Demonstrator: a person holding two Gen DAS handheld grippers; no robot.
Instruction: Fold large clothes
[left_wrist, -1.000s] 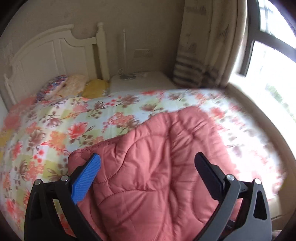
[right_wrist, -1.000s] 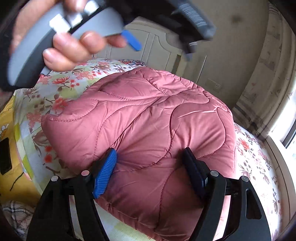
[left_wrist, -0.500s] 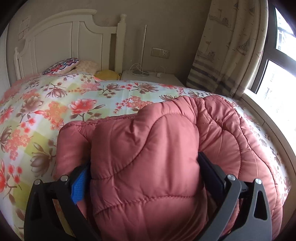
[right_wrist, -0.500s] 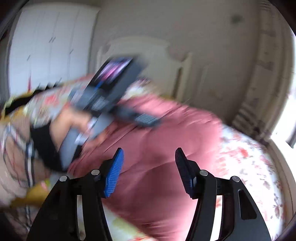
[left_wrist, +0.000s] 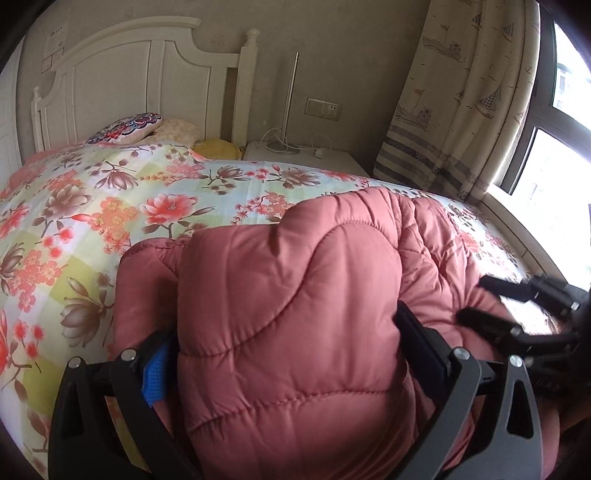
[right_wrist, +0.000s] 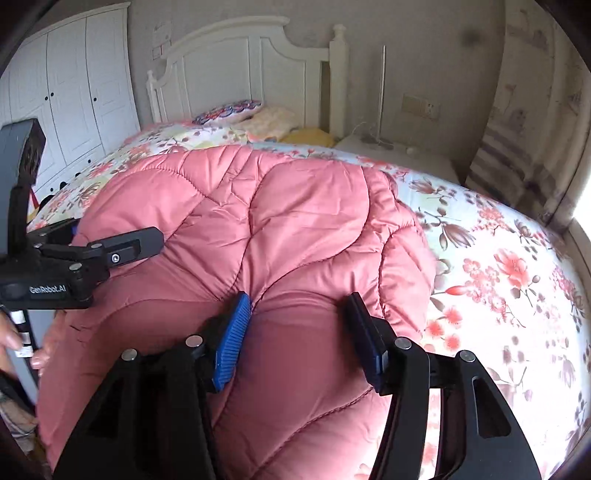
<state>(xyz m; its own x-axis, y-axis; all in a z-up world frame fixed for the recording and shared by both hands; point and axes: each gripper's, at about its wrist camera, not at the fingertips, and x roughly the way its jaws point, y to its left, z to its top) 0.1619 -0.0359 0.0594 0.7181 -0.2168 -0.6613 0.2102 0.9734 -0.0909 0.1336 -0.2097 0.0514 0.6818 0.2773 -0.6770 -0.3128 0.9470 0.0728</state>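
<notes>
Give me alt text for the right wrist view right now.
The right gripper, jaws closing, straddles a bulge of a pink quilted jacket lying on a floral bedspread. The left gripper reaches onto the jacket from the left edge; a white headboard stands behind.

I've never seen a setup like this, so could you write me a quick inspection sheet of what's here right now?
Surface: bed with floral bedspread.
Job's things: pink quilted coat, bunched on the bedspread.
Clutter: pillows by the white headboard.
Grippers: left gripper has a thick fold of the coat filling its jaws; right gripper closing, a bulge of coat between its jaws.
Cables: white cord on the nightstand.
Surroundings: curtain, window, wall socket, wardrobe.
</notes>
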